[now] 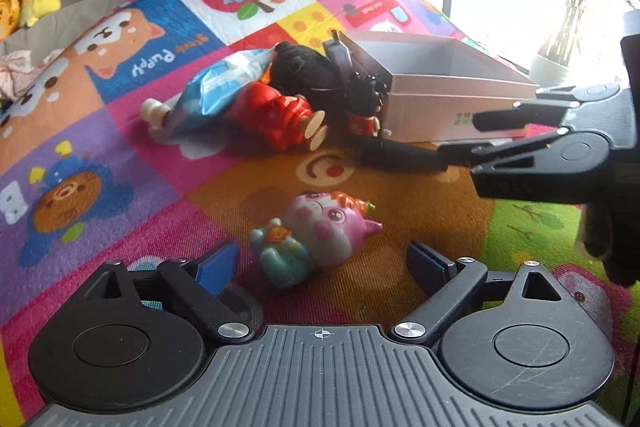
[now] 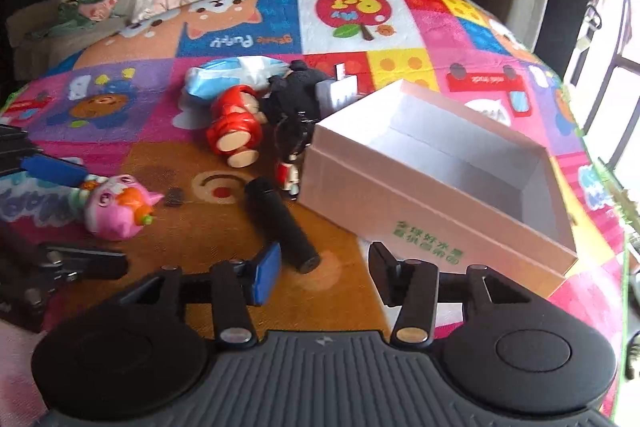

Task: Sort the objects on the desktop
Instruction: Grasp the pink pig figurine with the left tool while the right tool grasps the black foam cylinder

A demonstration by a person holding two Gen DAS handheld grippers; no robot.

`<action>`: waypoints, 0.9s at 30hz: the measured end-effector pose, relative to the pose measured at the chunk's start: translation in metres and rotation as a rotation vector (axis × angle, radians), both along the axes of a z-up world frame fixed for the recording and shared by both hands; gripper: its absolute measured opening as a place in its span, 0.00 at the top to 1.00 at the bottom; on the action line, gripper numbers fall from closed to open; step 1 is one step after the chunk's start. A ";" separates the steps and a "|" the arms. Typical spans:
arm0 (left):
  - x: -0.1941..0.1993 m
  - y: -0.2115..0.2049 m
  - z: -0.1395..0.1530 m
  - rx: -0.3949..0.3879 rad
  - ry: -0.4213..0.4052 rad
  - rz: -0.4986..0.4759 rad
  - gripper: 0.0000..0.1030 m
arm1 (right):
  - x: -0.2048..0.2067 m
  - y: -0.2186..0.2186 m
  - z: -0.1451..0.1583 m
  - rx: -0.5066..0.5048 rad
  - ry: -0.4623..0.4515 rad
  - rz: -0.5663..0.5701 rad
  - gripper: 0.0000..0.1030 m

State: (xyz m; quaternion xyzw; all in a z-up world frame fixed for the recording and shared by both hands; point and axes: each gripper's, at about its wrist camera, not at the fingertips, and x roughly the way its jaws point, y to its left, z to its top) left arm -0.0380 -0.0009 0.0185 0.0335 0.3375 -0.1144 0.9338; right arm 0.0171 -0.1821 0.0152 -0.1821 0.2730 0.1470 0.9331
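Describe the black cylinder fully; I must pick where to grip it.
The cylinder is a matte black tube, lying on its side on the mat, one flat round end toward the right gripper, whose jaws are open just short of it. It lies beside the box, seemingly apart from it. The left-wrist view shows it whole.

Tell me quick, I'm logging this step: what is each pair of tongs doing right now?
Left tongs: open, empty, pink pig toy lying between the fingers.
Right tongs: open, empty, near the end of the black tube.
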 end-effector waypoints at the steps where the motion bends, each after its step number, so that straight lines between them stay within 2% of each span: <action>1: -0.001 0.001 0.000 -0.003 0.000 -0.003 0.08 | 0.002 0.002 0.001 -0.024 -0.033 -0.035 0.53; 2: -0.002 0.002 0.000 -0.007 0.000 -0.003 0.08 | 0.003 0.000 0.004 -0.003 -0.030 -0.042 0.53; 5: -0.001 0.005 0.000 -0.018 -0.009 0.004 0.07 | 0.002 -0.007 0.011 0.126 0.054 -0.014 0.51; 7: 0.001 0.006 0.000 -0.030 -0.004 0.005 0.07 | 0.002 -0.003 0.007 0.114 0.073 -0.005 0.50; 9: 0.003 0.007 -0.001 -0.055 0.011 -0.006 0.07 | 0.006 0.004 -0.003 0.059 0.082 -0.009 0.50; 13: -0.001 0.005 -0.002 -0.131 0.044 -0.063 0.06 | 0.016 0.002 -0.007 -0.005 0.038 -0.127 0.47; 14: -0.002 0.005 -0.003 -0.155 0.056 -0.078 0.06 | 0.015 0.000 -0.004 0.000 0.019 -0.147 0.47; 16: -0.004 0.006 -0.003 -0.177 0.063 -0.078 0.06 | 0.012 -0.005 0.004 0.077 0.039 -0.142 0.39; 18: -0.006 0.006 -0.001 -0.153 0.037 -0.058 0.06 | 0.007 -0.004 0.010 0.160 0.063 -0.143 0.14; 20: -0.010 0.006 0.002 -0.100 -0.008 -0.030 0.06 | 0.008 0.002 0.010 0.204 0.090 -0.166 0.07; 24: -0.020 0.009 0.006 0.005 -0.077 0.011 0.04 | 0.026 0.020 0.000 0.299 0.197 -0.252 0.07; 27: -0.023 0.014 0.004 0.008 -0.072 0.020 0.04 | 0.042 0.031 -0.009 0.327 0.239 -0.313 0.07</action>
